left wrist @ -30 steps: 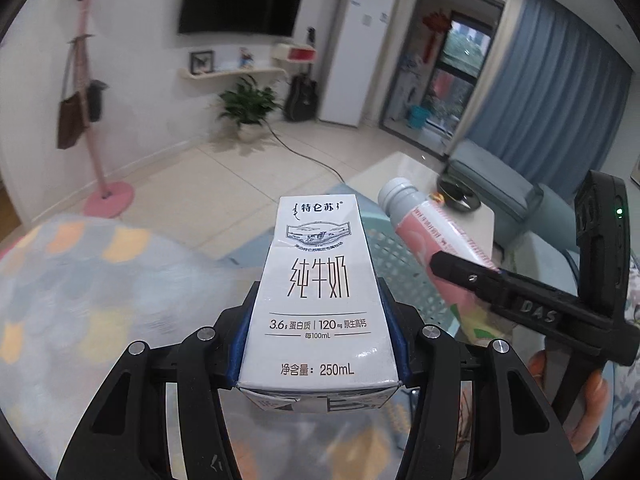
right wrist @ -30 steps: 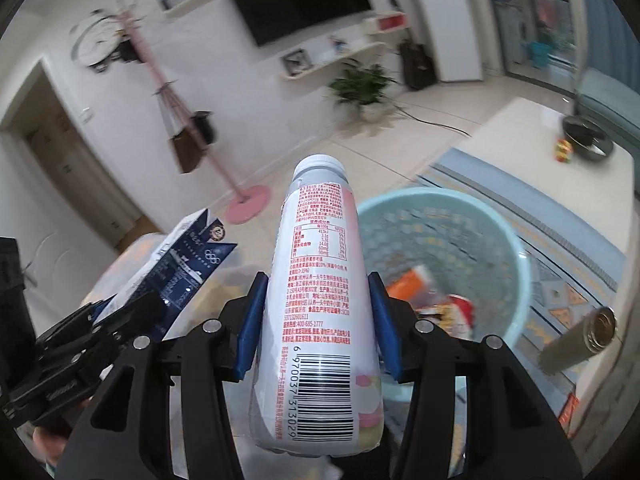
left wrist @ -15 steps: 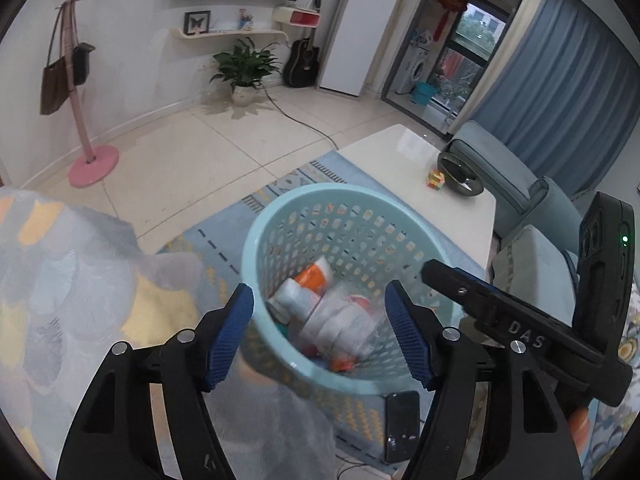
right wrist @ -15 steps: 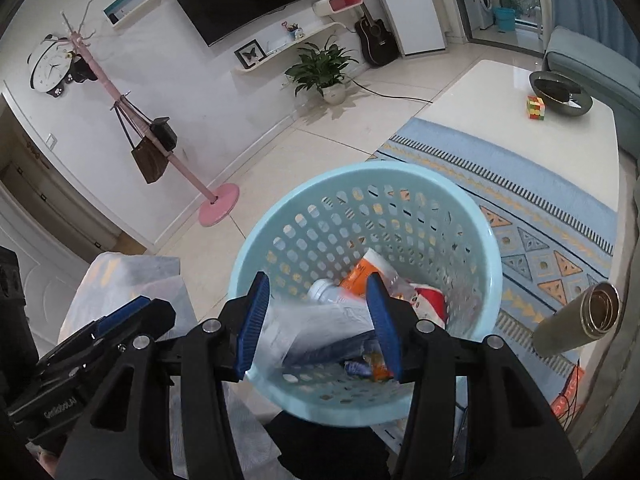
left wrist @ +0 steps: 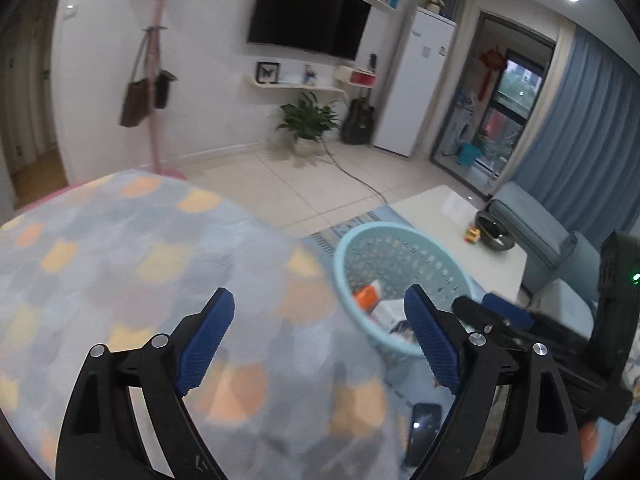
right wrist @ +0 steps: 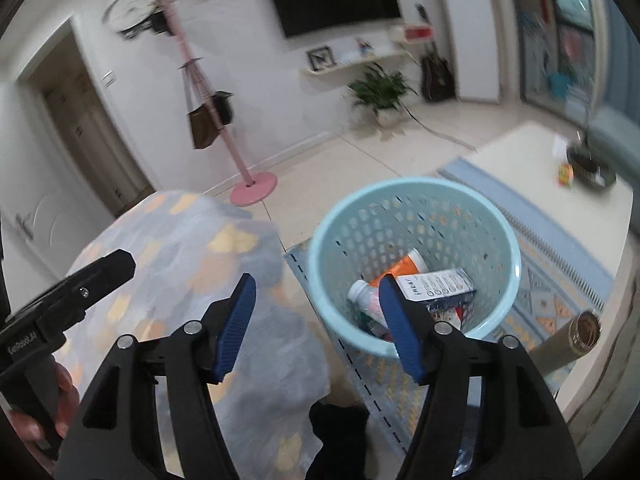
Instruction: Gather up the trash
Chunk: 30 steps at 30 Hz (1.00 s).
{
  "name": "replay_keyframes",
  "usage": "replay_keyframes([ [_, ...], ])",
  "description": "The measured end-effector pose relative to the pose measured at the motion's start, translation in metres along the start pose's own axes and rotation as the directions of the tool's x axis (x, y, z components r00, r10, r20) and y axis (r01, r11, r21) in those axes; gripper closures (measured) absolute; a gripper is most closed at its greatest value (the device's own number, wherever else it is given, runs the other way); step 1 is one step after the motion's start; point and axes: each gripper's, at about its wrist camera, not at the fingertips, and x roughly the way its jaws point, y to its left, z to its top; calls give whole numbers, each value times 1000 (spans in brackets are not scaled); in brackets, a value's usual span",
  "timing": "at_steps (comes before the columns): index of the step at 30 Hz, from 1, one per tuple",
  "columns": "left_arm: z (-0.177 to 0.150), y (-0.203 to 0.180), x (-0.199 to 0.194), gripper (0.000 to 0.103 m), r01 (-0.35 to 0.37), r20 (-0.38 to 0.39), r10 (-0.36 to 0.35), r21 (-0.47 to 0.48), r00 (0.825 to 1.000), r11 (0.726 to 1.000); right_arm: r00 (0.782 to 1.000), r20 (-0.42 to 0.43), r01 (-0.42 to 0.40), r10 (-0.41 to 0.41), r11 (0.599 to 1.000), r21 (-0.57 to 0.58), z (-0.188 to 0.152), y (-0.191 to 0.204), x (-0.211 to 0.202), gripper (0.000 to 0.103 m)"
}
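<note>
A light-blue perforated basket (right wrist: 416, 186) stands on the rug and holds a blue-and-white milk carton (right wrist: 440, 284), a white-capped pink bottle (right wrist: 362, 294) and an orange wrapper (right wrist: 400, 268). My right gripper (right wrist: 316, 292) hangs over the basket's near left rim. Its jaws are opening, with nothing between them. My left gripper (left wrist: 318, 308) is left of the basket (left wrist: 342, 264), above the patterned blanket (left wrist: 120, 260). Its jaws are also opening, wide and empty. The right gripper (left wrist: 484, 308) shows at the right of the left wrist view.
A white coffee table (right wrist: 520, 160) with a dark bowl (left wrist: 496, 236) stands behind the basket. A gold cylinder (right wrist: 580, 332) is at the right, and a phone (left wrist: 426, 424) lies by the basket. A pink coat stand (right wrist: 252, 184) is on the tiled floor. A hand (right wrist: 64, 384) holds the left gripper.
The left gripper has let go of the milk carton and the right gripper the pink bottle. Both now lie in the basket. Both grippers have opened and swung left toward the blanket.
</note>
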Motion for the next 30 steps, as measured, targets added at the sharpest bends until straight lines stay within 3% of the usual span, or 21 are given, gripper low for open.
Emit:
replay_keyframes([
  [6, -40, 26, -42, 18, -112, 55, 115, -65, 992, 992, 995, 91, 44, -36, 995, -84, -23, 37, -28, 39],
  [10, -62, 34, -60, 18, -219, 118, 229, -93, 966, 971, 979, 183, 110, -91, 990, -92, -36, 48, -47, 38],
  [13, -71, 32, -75, 18, -229, 206, 252, -129, 946, 965, 968, 221, 139, -117, 987, -87, -42, 50, -56, 38],
  [18, -80, 36, -87, 17, -223, 288, 257, -144, 923, 964, 950, 262, 197, -173, 978, -70, -47, 48, -68, 38],
  [25, -86, 50, -88, 15, -159, 299, 206, -172, 932, 972, 936, 278, 238, -217, 970, -46, -54, 36, -75, 38],
  [30, -88, 54, -91, 15, -171, 315, 228, -198, 921, 965, 930, 290, 247, -226, 968, -40, -59, 33, -80, 38],
])
